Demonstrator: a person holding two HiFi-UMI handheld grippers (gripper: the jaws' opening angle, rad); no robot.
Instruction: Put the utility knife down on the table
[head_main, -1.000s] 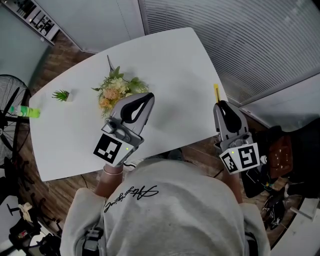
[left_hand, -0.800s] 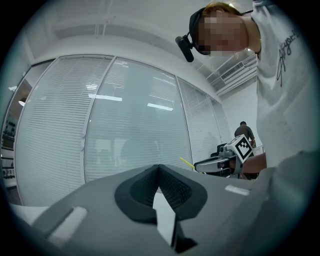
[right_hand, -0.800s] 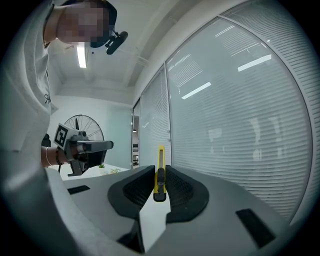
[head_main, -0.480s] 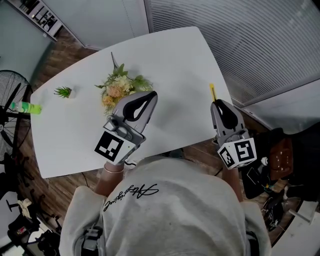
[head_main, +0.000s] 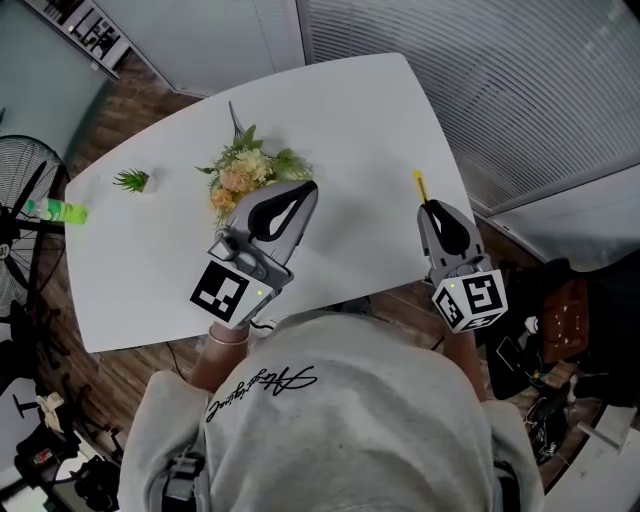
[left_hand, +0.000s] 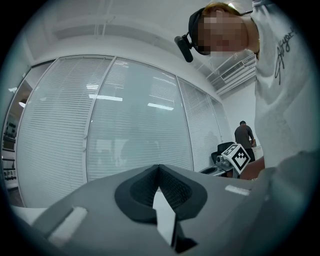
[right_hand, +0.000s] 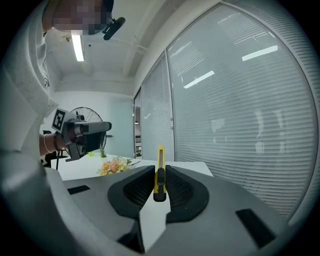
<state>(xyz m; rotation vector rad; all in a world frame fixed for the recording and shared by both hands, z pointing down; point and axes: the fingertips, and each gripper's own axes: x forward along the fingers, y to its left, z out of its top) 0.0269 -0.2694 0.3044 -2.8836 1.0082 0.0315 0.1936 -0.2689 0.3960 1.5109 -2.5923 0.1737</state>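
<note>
Over the white worktop (head_main: 350, 110), the set-down is getting close.
The left claw (head_main: 303, 187) is hanging clenched and empty over the middle; the right claw (head_main: 432, 206) is grasping the yellow utility knife (head_main: 419, 186) and has been dipping lower at the worktop's right edge, not landed yet.

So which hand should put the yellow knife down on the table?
Right. The right tongs pinch the yellow utility knife above the white table's right edge; the left tongs are shut and empty.
</note>
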